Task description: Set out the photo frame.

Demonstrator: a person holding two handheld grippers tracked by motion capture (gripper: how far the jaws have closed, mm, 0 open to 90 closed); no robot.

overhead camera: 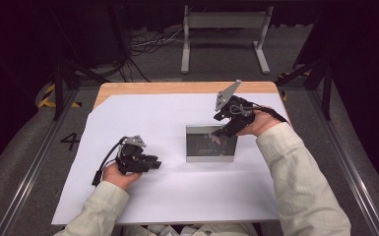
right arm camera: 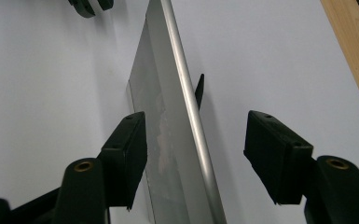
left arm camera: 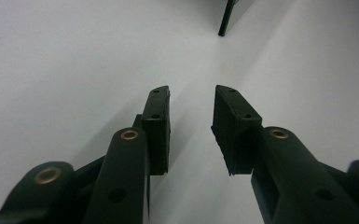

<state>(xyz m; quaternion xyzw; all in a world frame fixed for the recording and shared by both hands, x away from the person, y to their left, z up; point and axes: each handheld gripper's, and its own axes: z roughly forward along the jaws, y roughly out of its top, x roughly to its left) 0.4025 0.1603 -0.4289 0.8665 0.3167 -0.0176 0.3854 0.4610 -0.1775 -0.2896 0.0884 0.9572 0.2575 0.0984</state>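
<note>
Thing in the middle: a standing picture frame (overhead camera: pixel 211 143) with a silver border and a dark glossy face; it stands upright on the white sheet (overhead camera: pixel 142 123) that covers the wooden surface (overhead camera: pixel 177 87), right of centre.
Support of the frame: in the right gripper view a thin dark prop (right arm camera: pixel 199 90) shows behind the silver top edge; it looks like the only thing that keeps the frame standing.
Right gripper: the right gripper (overhead camera: pixel 222 132) is over the upper right corner of the frame, fingers spread wide, one on each side of the top edge (right arm camera: pixel 189 112); neither finger pinches it yet.
Left gripper: the left gripper (overhead camera: pixel 152 162) rests low on the sheet, well apart from the frame on its left side, fingers spread with nothing between them.
Risk 1: if one finger reaches the frame before the other, I judge it pushes the frame over, forward or back onto its prop.
Risk 2: the border is smooth metal and narrow, so a grip only on the corner can slip or let the frame swing.
Risk 3: the left finger (right arm camera: pixel 126 154) is close to the glossy face; pressing there could mark or stress the glass.
Risk 4: the left gripper is too far away to steady the frame if it tips.
Risk 5: the sheet is loose paper, so a dragged frame may slide or wrinkle it.
</note>
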